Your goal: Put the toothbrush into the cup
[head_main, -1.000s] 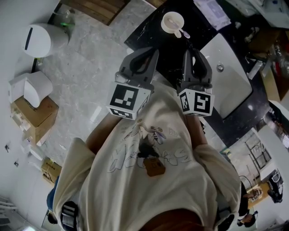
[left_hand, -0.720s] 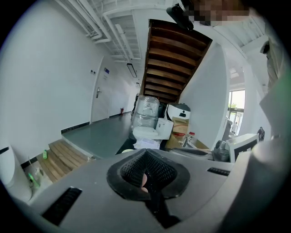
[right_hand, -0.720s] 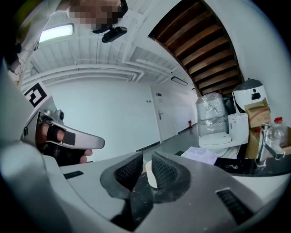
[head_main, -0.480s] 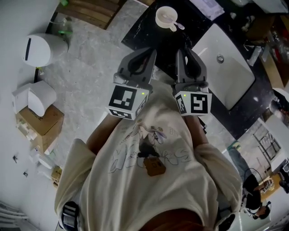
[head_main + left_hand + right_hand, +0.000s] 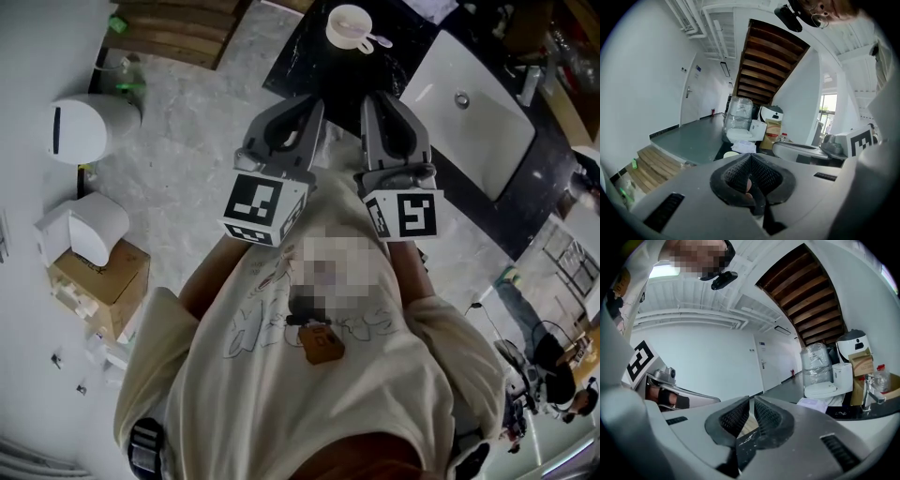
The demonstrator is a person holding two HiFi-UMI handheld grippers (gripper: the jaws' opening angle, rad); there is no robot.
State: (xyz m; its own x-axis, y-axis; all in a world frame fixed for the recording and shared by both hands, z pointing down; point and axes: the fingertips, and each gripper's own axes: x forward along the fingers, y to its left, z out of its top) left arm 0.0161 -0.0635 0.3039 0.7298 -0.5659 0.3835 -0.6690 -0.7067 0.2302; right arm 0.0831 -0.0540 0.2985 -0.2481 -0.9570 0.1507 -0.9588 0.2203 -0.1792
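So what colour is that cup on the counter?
The cup is cream white; the head view shows it best.

Passage is running open over the bare black marbled table (image 5: 295,61) up to the cream round cup (image 5: 347,26); the white rectangular sink basin (image 5: 487,131) is flanking that lane on its right.

The hand-held gripper (image 5: 749,156) has jaws together; wooden staircase (image 5: 768,65) overhead.
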